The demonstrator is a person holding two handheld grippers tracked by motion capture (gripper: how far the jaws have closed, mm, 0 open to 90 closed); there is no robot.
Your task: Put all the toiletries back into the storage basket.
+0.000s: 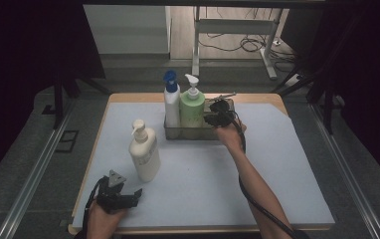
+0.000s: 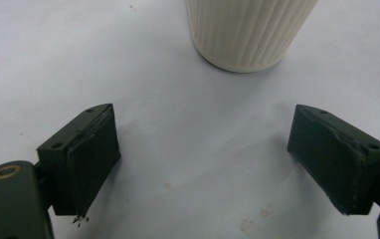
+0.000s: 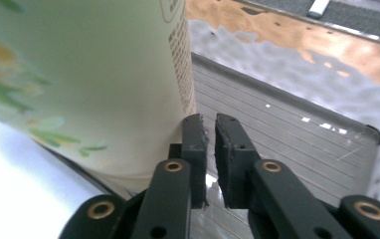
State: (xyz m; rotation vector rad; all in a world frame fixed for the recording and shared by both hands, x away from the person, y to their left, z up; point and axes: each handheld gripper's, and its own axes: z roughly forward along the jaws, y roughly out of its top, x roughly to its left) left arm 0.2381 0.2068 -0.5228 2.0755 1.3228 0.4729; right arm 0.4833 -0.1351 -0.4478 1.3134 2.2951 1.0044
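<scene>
At the left near corner of the table [image 1: 277, 107] the left gripper [image 1: 120, 195] rests low over the white sheet [image 1: 198, 169], its jaws spread wide with nothing between them, and the cream pump bottle [image 1: 144, 154] stands upright just beyond it. Farther back, the clear tray [image 1: 190, 133] holds a blue-capped white bottle [image 1: 171, 102] and a green pump bottle [image 1: 192, 105] side by side. To the right, the right gripper [image 3: 211, 149] sits at the tray's near wall just beside the green bottle, jaws nearly together with only a narrow gap; I cannot tell whether they pinch the wall.
</scene>
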